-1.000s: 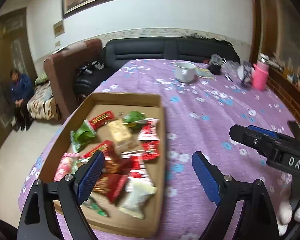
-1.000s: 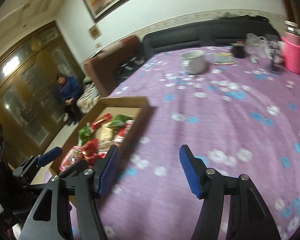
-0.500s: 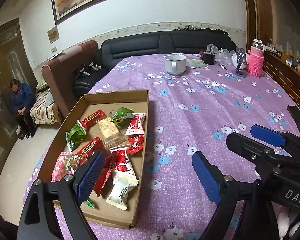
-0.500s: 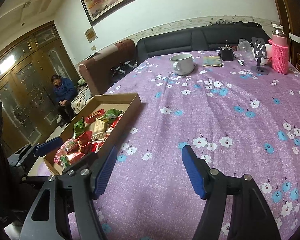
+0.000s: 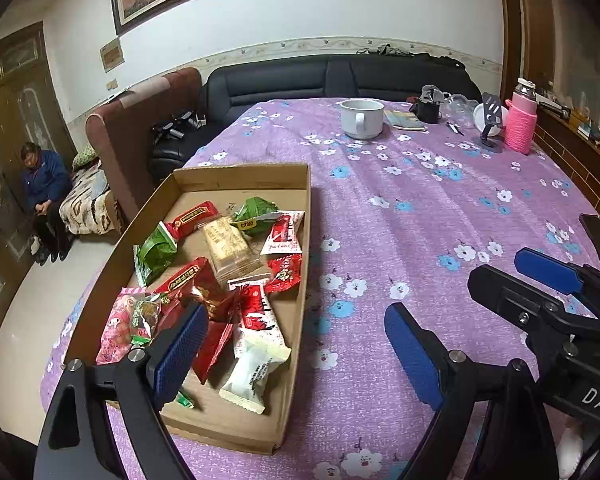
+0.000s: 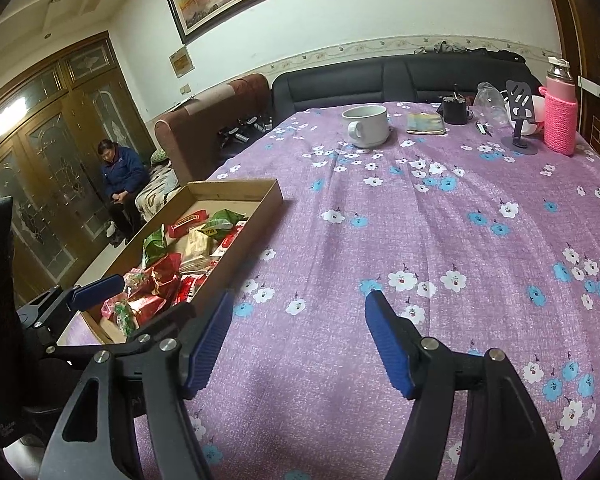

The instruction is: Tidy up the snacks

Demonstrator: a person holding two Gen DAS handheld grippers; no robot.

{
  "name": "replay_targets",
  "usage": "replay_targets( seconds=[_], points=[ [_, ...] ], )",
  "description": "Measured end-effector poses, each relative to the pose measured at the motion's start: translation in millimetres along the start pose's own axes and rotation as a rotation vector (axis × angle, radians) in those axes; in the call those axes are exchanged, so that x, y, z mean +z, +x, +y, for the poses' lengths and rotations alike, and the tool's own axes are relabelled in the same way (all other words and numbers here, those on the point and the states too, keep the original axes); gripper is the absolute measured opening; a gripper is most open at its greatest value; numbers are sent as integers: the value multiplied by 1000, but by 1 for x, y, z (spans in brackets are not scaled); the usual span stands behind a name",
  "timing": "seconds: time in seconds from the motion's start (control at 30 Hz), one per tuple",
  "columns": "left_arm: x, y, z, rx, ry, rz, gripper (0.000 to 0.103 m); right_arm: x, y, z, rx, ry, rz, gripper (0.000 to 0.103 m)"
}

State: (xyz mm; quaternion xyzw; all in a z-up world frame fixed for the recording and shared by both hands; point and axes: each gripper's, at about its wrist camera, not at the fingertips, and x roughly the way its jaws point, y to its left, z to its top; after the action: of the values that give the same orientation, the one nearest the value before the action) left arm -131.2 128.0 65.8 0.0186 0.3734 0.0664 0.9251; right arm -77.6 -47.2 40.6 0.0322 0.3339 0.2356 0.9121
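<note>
We see a large table under a purple cloth printed with white and blue flowers (image 5: 420,208), filling most of both wrist views. On its left side lies a shallow brown cardboard tray (image 5: 306,216), open-topped, its long edge running away from us. Inside it the wrapped snacks (image 5: 236,264) lie in a loose heap: red packets, green packets, a pink one near the front left corner, a clear pack of pale biscuits (image 5: 228,246) in the middle and a white pillow-shaped packet (image 5: 252,372) toward the near end.

Our left gripper (image 5: 296,348) hangs over the near end of the tray, its blue-padded jaws spread wide and empty; the left pad sits above the snacks, the right pad above bare cloth just outside the tray wall. Our right gripper (image 6: 300,340) hovers over the open cloth to the right of the tray, jaws likewise parted and holding nothing.

At the far end of the table stand a white ceramic mug (image 6: 366,125), a pink bottle in a knitted sleeve (image 6: 560,120), a small dark cup (image 6: 454,110) and a thin booklet (image 6: 426,124).
</note>
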Motion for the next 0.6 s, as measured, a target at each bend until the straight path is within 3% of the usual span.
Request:
replay_targets(
  seconds=[0.6],
  points=[
    [-4,8,3,-16,-6,27,92,-2,5,3,-5,-3,24,71]
  ],
)
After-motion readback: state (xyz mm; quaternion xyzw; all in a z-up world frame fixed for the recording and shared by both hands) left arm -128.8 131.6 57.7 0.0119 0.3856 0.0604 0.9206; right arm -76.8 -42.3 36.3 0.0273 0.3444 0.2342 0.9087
